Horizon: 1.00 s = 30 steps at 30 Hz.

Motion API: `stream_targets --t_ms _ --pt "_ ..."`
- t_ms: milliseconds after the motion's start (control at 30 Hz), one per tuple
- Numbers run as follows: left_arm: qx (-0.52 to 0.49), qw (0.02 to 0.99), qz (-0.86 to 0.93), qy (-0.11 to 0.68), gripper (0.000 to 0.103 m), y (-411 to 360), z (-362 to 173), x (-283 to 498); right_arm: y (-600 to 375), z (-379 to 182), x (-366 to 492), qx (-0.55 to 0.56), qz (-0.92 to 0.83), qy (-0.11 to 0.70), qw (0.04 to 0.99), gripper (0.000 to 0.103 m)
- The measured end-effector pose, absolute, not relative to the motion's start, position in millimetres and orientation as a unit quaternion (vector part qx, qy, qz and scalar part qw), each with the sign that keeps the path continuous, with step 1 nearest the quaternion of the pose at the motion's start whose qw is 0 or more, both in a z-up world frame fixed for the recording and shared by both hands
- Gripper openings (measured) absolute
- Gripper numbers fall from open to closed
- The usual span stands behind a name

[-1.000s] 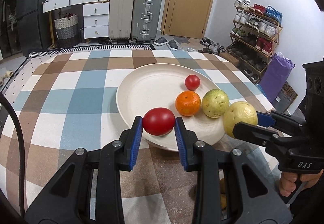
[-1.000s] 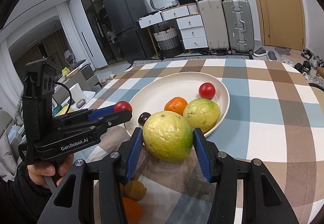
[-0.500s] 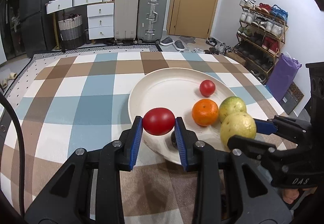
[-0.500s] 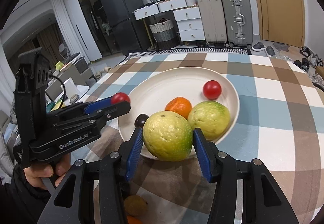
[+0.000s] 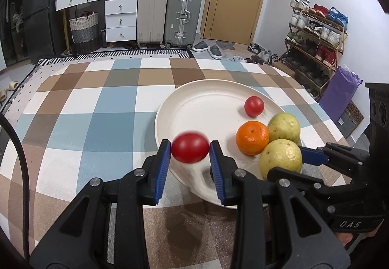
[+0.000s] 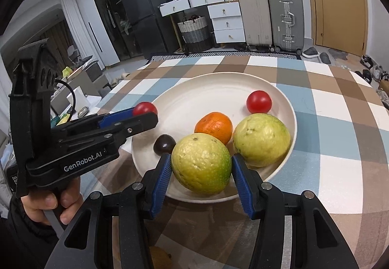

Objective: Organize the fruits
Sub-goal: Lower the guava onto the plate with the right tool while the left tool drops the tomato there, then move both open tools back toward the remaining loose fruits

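1. The left gripper (image 5: 190,156) is closed on a red tomato (image 5: 190,150), held low in the centre of the left wrist view, over the near left rim of the plate (image 5: 194,103).
2. The right gripper (image 6: 201,170) clamps a yellow-green guava (image 6: 201,166), bottom centre of the right wrist view, over the plate's near edge.
3. On the plate lie an orange (image 6: 214,126), a second guava (image 6: 262,140), a small tomato (image 6: 258,101) and a dark round fruit (image 6: 164,144).
4. Judged step: both fruits are being carried in for placing.
5. Next, each should be lowered onto bare plate, then released gently so neither rolls or knocks a neighbour.
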<state>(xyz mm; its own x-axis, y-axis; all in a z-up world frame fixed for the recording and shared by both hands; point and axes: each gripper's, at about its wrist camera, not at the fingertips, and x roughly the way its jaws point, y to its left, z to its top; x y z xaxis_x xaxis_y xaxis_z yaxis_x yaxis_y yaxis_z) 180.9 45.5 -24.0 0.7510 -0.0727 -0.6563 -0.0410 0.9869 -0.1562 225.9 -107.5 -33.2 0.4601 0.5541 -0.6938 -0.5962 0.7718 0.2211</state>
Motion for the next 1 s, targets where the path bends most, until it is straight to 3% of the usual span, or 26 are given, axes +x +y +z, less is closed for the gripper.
stream_targets --t_ms 233,333,500,567,667,800,933,1000 --pt "-0.090 0.931 -0.007 0.354 0.031 50 -25 173 -124 -23 221 -0.047 0.292 0.358 0.886 0.068" --pt "-0.089 0.931 -0.005 0.353 0.033 49 -24 169 -132 -20 223 -0.047 0.271 0.346 0.897 0.068" --pt "-0.086 0.933 0.000 0.349 0.051 48 -23 156 -141 -16 222 -0.059 0.241 0.334 0.909 0.072" --pt "-0.084 0.935 0.001 0.344 0.066 46 -22 150 -141 -17 222 -0.073 0.223 0.328 0.915 0.080" --pt "-0.080 0.938 0.000 0.338 0.079 42 -18 139 -145 -16 223 -0.067 0.212 0.328 0.918 0.081" --pt "-0.079 0.938 -0.002 0.338 0.086 36 -15 123 -151 -15 224 -0.045 0.231 0.337 0.912 0.088" --pt "-0.081 0.935 -0.008 0.345 0.100 32 -17 111 -152 -13 221 -0.027 0.253 0.345 0.903 0.098" --pt "-0.082 0.935 -0.009 0.344 0.102 30 -17 104 -153 -13 218 -0.026 0.258 0.347 0.901 0.102"
